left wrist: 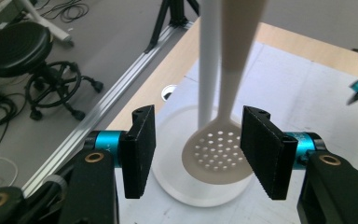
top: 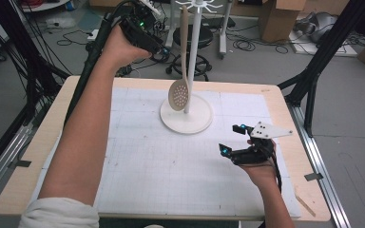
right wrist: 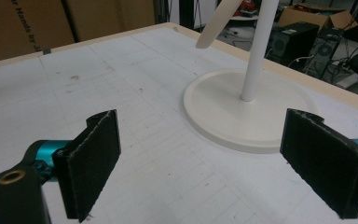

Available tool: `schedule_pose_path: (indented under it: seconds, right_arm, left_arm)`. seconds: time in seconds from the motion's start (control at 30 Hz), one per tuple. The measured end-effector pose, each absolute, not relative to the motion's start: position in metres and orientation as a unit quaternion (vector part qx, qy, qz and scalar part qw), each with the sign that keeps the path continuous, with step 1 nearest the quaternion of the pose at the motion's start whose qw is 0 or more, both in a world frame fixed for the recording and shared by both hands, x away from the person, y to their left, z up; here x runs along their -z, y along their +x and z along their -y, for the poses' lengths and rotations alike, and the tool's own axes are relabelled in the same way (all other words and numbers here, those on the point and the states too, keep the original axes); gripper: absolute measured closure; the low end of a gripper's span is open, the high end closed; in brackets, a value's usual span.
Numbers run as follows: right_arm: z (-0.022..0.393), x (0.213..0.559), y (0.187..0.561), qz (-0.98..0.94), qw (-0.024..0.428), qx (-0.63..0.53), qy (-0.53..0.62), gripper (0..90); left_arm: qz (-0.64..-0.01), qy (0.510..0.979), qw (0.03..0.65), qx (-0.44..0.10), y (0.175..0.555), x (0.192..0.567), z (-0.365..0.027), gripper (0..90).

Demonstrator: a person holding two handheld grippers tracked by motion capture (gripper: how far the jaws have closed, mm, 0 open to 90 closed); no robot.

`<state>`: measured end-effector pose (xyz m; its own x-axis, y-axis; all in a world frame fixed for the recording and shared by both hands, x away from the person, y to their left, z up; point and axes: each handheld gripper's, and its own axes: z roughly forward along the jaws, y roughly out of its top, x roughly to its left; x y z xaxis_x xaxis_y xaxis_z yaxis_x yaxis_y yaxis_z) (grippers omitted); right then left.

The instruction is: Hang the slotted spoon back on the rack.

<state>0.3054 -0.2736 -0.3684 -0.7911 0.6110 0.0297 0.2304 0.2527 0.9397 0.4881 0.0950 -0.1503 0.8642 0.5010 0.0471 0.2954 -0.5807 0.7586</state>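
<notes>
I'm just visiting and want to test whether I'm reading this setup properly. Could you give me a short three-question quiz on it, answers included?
1. True or false: the slotted spoon lies flat on the table.
2. What is between the pads of the left tool? A) the spoon's handle B) nothing C) a cable
3. Which tool is nearer the round base of the white stand in the high view?

Key
1. False: it hangs beside the stand's pole, bowl down, just above the base.
2. B: the jaws stand open, and the spoon hangs beyond them.
3. The right tool, open and low over the table; the left is raised near the top of the stand.
</notes>
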Motion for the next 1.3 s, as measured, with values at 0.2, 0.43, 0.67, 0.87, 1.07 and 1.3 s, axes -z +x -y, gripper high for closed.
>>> schedule_pose_path:
  seconds: [0.2,0.43,0.67,0.87,1.07,1.3]
  right_arm:
    - [0.273,0.368,0.306,-0.774,0.177,-0.545,0.270,10.6]
    - [0.271,0.368,0.305,-0.774,0.176,-0.546,0.269,10.6]
    - [0.270,0.368,0.305,-0.776,0.174,-0.544,0.269,10.6]
    - [0.269,0.369,0.305,-0.777,0.172,-0.542,0.270,10.6]
    - [0.269,0.370,0.305,-0.778,0.172,-0.540,0.271,10.6]
    - [0.268,0.370,0.306,-0.779,0.173,-0.540,0.269,10.6]
  left_arm:
    - [-0.210,0.865,0.439,-0.123,0.472,0.146,-0.108,42.2]
    - [-0.197,0.867,0.445,-0.104,0.455,0.152,-0.117,36.8]
    - [-0.199,0.864,0.450,-0.106,0.443,0.168,-0.135,31.5]
    - [-0.208,0.853,0.466,-0.113,0.432,0.180,-0.155,25.1]
    - [-0.214,0.843,0.481,-0.114,0.418,0.200,-0.172,20.6]
    - [-0.217,0.835,0.491,-0.120,0.401,0.225,-0.186,15.5]
